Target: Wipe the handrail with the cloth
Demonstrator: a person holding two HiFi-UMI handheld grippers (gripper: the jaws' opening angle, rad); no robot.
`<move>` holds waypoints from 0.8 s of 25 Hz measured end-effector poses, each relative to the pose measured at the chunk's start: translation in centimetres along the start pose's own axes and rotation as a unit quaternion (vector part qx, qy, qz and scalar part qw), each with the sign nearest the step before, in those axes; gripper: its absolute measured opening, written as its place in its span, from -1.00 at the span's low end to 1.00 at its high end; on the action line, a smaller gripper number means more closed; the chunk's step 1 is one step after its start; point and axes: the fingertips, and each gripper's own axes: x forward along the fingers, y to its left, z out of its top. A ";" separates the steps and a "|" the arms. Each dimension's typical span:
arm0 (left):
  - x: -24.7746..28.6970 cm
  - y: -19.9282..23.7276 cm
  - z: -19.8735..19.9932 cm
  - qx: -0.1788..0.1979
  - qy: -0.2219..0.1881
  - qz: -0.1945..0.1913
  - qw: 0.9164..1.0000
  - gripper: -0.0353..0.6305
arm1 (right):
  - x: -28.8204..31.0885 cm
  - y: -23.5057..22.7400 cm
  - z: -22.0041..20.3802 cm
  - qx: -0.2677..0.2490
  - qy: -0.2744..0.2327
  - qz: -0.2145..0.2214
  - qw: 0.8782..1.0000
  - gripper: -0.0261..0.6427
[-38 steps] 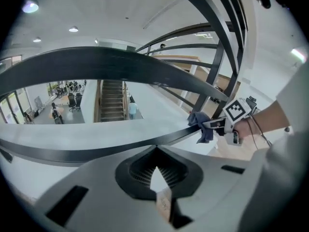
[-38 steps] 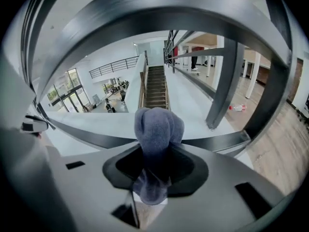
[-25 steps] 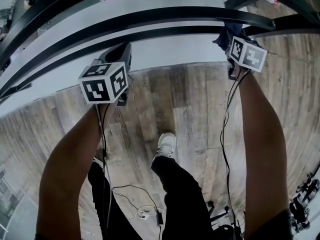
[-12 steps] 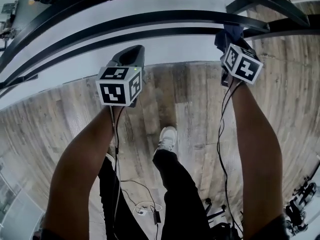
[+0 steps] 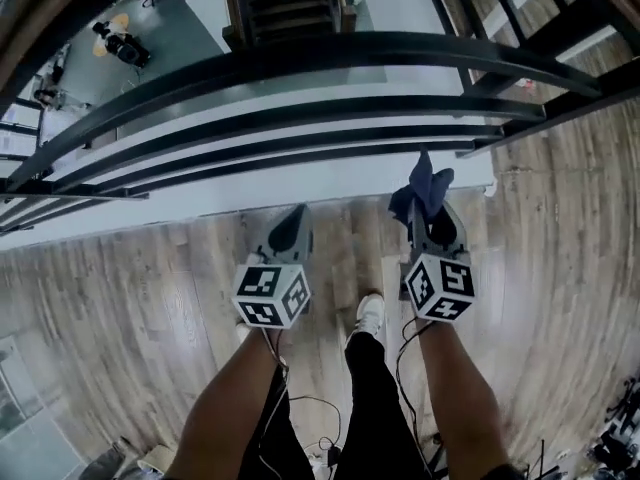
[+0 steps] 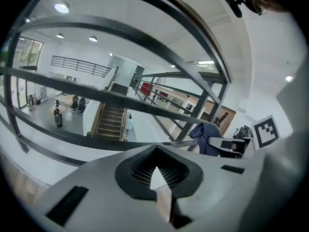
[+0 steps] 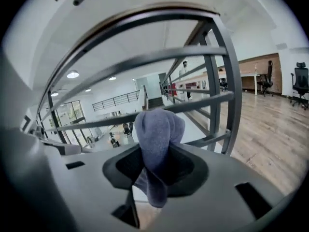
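left gripper [image 5: 294,218]: i am holding it out ahead, jaws pressing together with nothing between them. right gripper [image 5: 433,216]: i am holding it just beside the left one, not touching it, jaws clamping a blue cloth [image 5: 421,188] that is sticking out past the tips. my left forearm [image 5: 235,408] and right forearm [image 5: 455,398] are reaching forward, bare and roughly parallel.

The right gripper [image 5: 430,220] has pulled the cloth [image 5: 421,188] back from the handrail [image 5: 300,51] and now sits lower down, well apart from it. The left gripper [image 5: 290,230] has come down and over too, so the two are now near each other
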 end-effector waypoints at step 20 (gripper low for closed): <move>-45.8 0.6 25.0 0.121 -0.103 -0.027 0.987 -0.90 | -32.0 38.9 21.3 -0.085 -0.108 0.079 0.987 -0.53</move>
